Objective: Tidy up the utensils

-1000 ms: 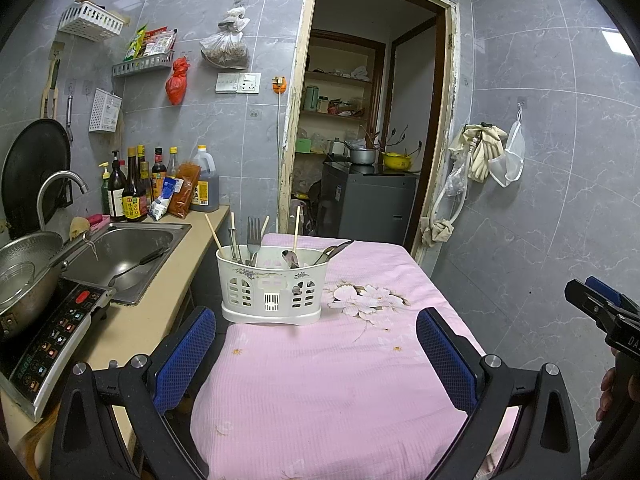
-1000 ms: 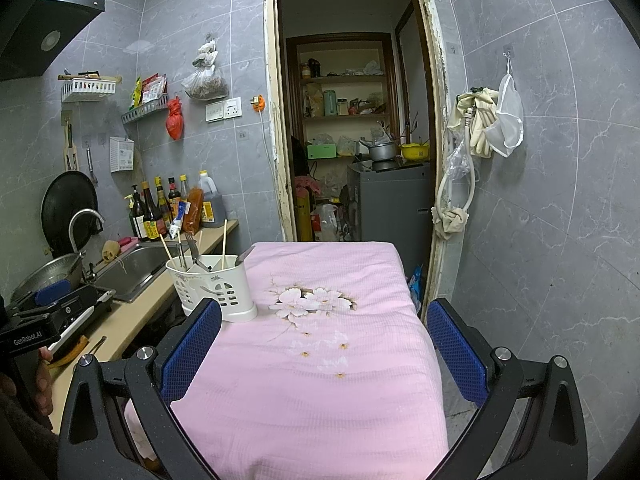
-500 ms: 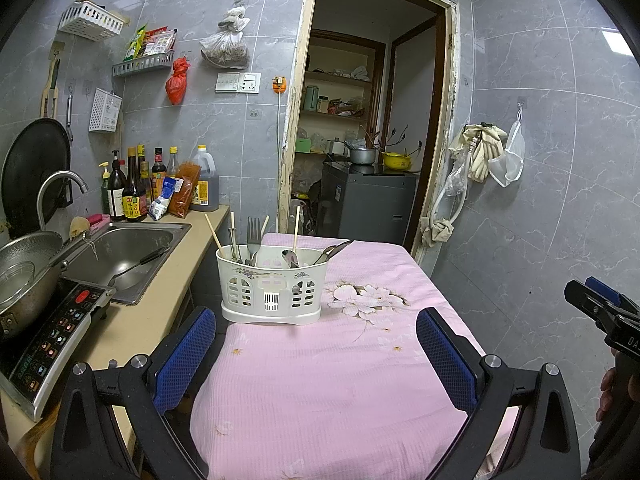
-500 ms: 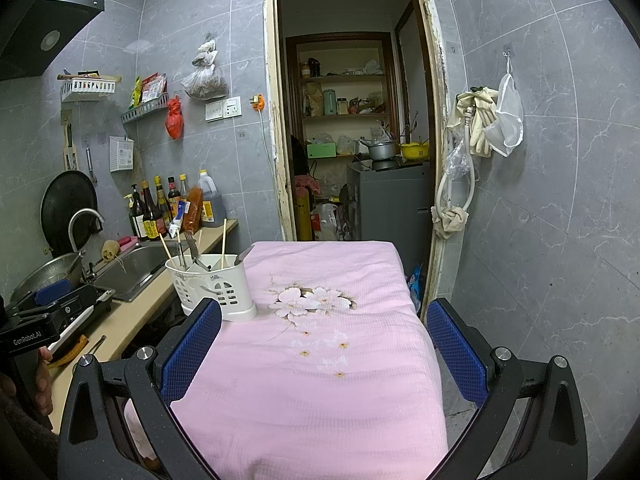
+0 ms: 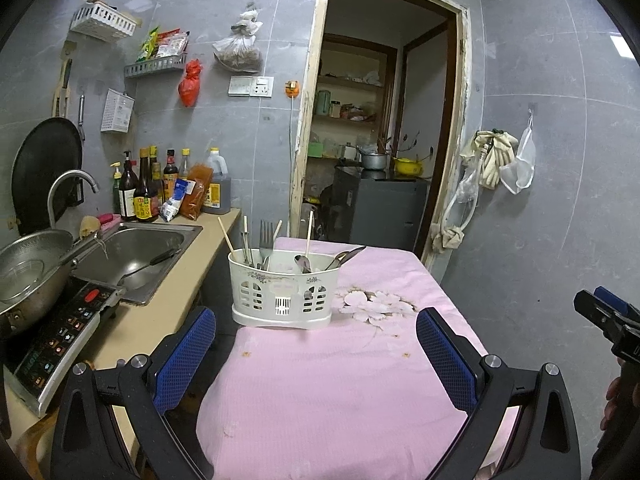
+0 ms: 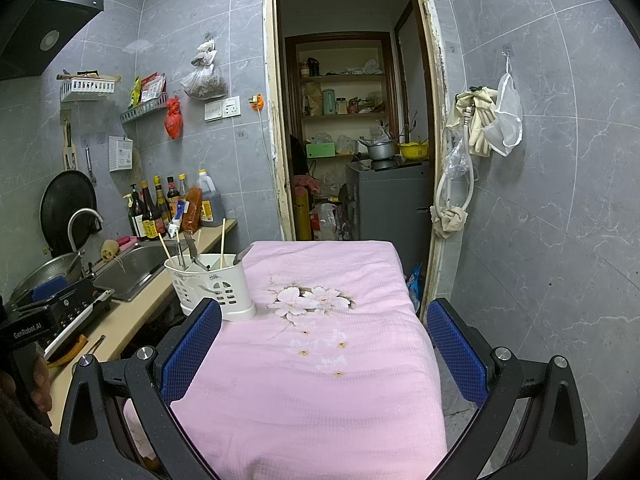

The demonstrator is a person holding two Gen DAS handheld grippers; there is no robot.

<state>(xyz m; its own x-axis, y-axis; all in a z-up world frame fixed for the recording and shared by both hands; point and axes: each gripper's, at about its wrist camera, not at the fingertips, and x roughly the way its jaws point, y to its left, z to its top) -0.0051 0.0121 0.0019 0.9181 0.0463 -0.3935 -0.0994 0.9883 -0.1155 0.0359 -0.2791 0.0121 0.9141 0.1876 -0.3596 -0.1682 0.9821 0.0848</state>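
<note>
The caddy (image 5: pixel 282 288) was set on the table (image 5: pixel 340 380), at its far left corner beside the sink (image 5: pixel 136 248). Utensils (image 5: pixel 264 240) stood upright in it. Both hand-held grippers were spread wide and empty. The caddy lay straight ahead of the left hand-held gripper (image 5: pixel 316 356), judged nearer; it lay ahead-left of the right hand-held gripper (image 6: pixel 324 356).

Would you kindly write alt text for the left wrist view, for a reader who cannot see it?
A white utensil holder with chopsticks, a fork and spoons stands on a pink cloth-covered table. The open left gripper hangs empty in front of it. A sink and counter lie to the left.
</note>
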